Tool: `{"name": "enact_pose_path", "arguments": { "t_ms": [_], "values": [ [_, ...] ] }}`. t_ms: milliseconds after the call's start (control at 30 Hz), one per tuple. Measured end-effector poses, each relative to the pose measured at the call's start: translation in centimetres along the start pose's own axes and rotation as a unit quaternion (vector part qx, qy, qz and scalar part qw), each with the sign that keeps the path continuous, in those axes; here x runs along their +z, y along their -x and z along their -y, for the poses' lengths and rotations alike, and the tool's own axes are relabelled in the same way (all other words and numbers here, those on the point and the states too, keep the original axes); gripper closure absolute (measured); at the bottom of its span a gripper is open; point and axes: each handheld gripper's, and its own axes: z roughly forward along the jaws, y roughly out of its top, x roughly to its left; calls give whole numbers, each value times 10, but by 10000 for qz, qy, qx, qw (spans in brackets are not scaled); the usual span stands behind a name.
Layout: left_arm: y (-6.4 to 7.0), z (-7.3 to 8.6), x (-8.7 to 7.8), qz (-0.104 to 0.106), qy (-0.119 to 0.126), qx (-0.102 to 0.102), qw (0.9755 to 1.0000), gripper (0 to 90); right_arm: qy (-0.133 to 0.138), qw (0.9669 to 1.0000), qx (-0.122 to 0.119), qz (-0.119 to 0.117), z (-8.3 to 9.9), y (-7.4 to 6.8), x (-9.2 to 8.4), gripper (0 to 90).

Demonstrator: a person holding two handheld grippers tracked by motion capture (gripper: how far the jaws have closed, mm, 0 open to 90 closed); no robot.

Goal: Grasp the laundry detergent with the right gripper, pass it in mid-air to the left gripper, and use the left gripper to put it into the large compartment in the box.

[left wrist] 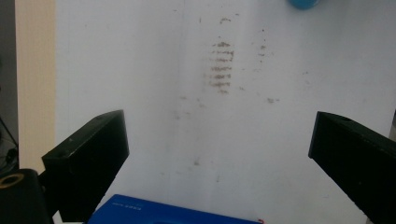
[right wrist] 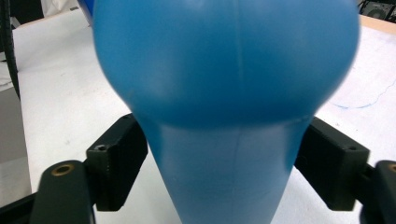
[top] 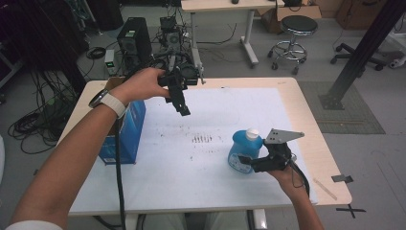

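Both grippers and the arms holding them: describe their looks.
Left gripper: black body, blocky black jaws, a black cable trailing down. Right gripper: black, topped by a grey three-cornered plate. The left wrist wears a white-strapped watch; a white sleeve shows lower down.

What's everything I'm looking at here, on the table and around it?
bottle: one, blue with white cap, table's right side, between the right gripper's jaws
box: one, blue, table's left edge
white sheet: one, scuffed, covering the table
stool: one, black seat, floor beyond the table
computer tower: one, black, floor at far left
left gripper: one, black, open, held above the sheet
right gripper: one, black, jaws pressed against the bottle's sides
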Motion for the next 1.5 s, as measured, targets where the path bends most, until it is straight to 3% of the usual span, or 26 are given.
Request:
{"name": "enact_pose_path", "arguments": {
  "t_ms": [1167,1367,1500],
  "values": [
    [1,-1,2,-5,-14,9,10000,54,109,9999,-83,-83,2,2,-1,407],
    [0,-1,2,-14,-11,-2,10000,54,111,9998,-175,-45,2,1,-1,429],
    [1,-1,3,-15,-16,-9,10000,55,106,9994,-317,109,0,-2,-1,449]
  ]
}}
